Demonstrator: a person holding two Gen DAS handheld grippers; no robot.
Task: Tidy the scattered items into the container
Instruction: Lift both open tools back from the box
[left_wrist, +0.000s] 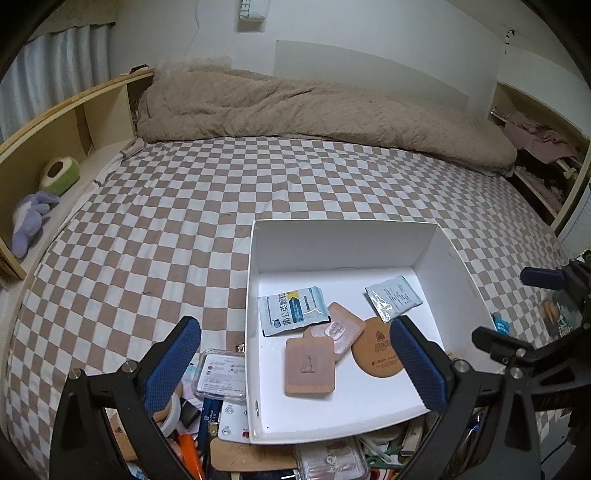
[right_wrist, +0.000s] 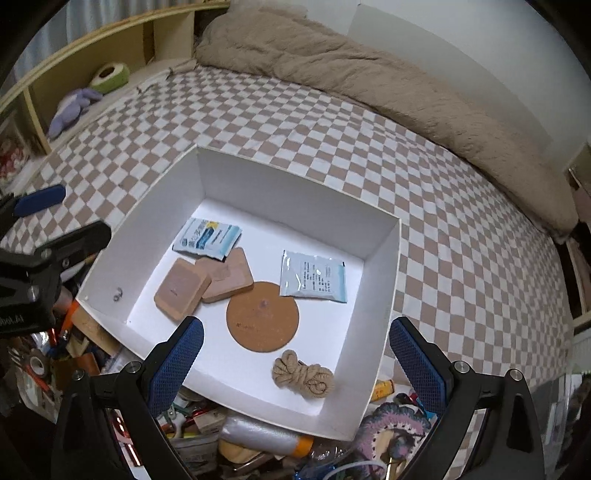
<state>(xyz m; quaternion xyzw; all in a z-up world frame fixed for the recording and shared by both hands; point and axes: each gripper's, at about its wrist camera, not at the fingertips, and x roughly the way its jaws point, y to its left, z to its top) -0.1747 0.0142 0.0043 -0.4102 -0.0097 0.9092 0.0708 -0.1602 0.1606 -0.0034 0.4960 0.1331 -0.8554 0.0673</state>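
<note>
White box (right_wrist: 384, 280), open-topped, on the checked bed (right_wrist: 461, 236); every position below is given relative to this box. Inside it: a round cork coaster (right_wrist: 262, 316) at mid-floor, two square cork pads (right_wrist: 181, 288) overlapping toward its left wall, a blue sachet (right_wrist: 207, 238) behind the pads, a pale sachet (right_wrist: 313, 277) toward its right wall, and a coil of rope (right_wrist: 303, 374) near its front wall. Clutter (right_wrist: 236, 439) not yet tidied lies heaped just outside the front wall and front-left corner, including a clear case (left_wrist: 221, 374) beside the left wall and a crocheted piece (right_wrist: 391, 424) at the front-right corner.

Left hand-held gripper (left_wrist: 295, 369): fingers spread, holding nothing, straddling the box's left wall. Right hand-held gripper (right_wrist: 295, 360): fingers spread, holding nothing, poised above the front of the box over the rope.

Step in hand, as judged: fetching the next loose item. Lift clear of the front wall before moving out, choose a piece lying on top of the heap, close across its narrow side, and release low over bare floor near the back wall so the stacked pads are not disturbed.

Legible writing: large Chinese characters on the blue sachet, apparently "蒲公英颗粒"; fine print on the pale sachet, the coaster's stamp and the clear case's label are too small to read.
</note>
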